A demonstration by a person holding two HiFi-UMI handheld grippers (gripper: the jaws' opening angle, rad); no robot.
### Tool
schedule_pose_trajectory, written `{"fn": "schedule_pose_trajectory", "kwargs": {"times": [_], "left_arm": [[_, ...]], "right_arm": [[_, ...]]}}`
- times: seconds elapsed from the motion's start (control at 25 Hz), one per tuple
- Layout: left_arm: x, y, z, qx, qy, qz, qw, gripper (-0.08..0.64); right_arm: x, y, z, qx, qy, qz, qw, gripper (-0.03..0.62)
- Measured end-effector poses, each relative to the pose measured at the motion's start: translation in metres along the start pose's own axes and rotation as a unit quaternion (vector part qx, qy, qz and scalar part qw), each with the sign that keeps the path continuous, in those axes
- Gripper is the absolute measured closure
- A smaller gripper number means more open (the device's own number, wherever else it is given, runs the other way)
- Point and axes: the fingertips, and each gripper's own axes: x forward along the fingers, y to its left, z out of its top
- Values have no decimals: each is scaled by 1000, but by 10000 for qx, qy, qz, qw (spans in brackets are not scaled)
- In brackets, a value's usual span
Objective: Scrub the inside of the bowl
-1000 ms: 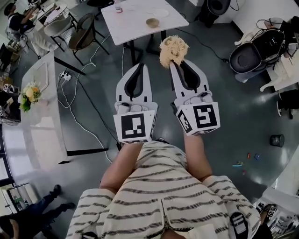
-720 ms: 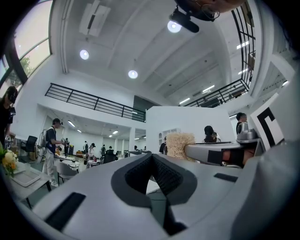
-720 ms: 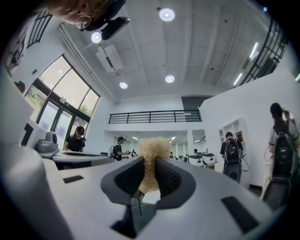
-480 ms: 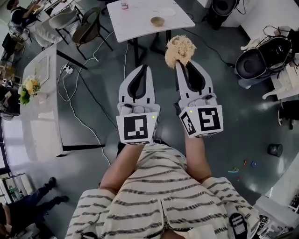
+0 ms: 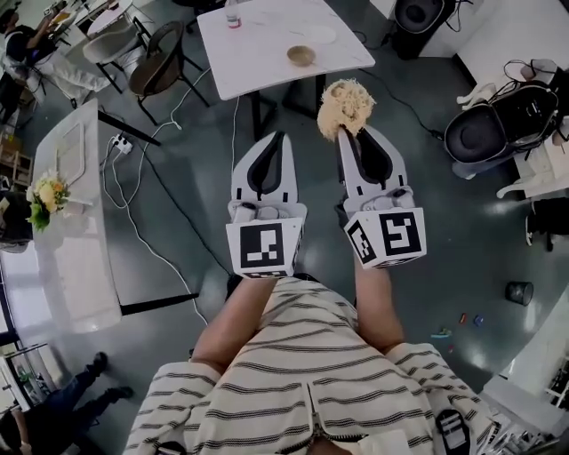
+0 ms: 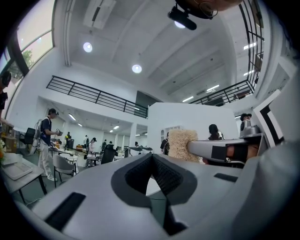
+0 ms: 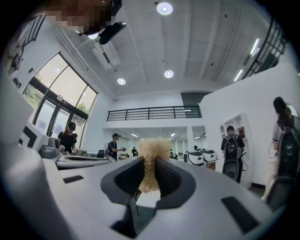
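Note:
A small tan bowl (image 5: 301, 55) stands on a white table (image 5: 258, 53) ahead of me, apart from both grippers. My right gripper (image 5: 348, 126) is shut on a straw-coloured fibrous scrubber (image 5: 344, 104), which sticks out past its tips; in the right gripper view the scrubber (image 7: 150, 159) is pinched between the dark pads of the gripper (image 7: 149, 165). My left gripper (image 5: 268, 139) is held beside it over the floor, shut with nothing in it (image 6: 152, 155). The left gripper view shows the scrubber (image 6: 180, 144) to its right.
A bottle (image 5: 233, 15) and a pale plate (image 5: 317, 34) share the table. Chairs (image 5: 160, 59) stand to its left, a cable (image 5: 147, 209) runs over the dark floor, and a long white counter with flowers (image 5: 46, 191) lies at left. A black machine (image 5: 502, 120) stands at right.
Both grippers and the head view have moved toward the white table, so the bowl sits lower and nearer in the frame. The right gripper keeps its hold on the scrubber.

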Motion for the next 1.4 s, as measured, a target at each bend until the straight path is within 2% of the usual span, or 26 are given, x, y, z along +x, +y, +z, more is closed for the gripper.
{"fn": "schedule_pose_trajectory", "kwargs": {"times": [0.8,1.08,1.4], "left_arm": [[188,118,4,-218,-64,-463,9987,555],[224,147,-4,-216,-23,-591,9980,555],[244,160,-19,-290,192,-715,9968,555]], "right_arm": [[203,-43,-9,-193,238,-467,9984,517],[241,-53,-22,-194,366,-662,9969,517],[263,-60,-36,-194,530,-777,9954,517]]}}
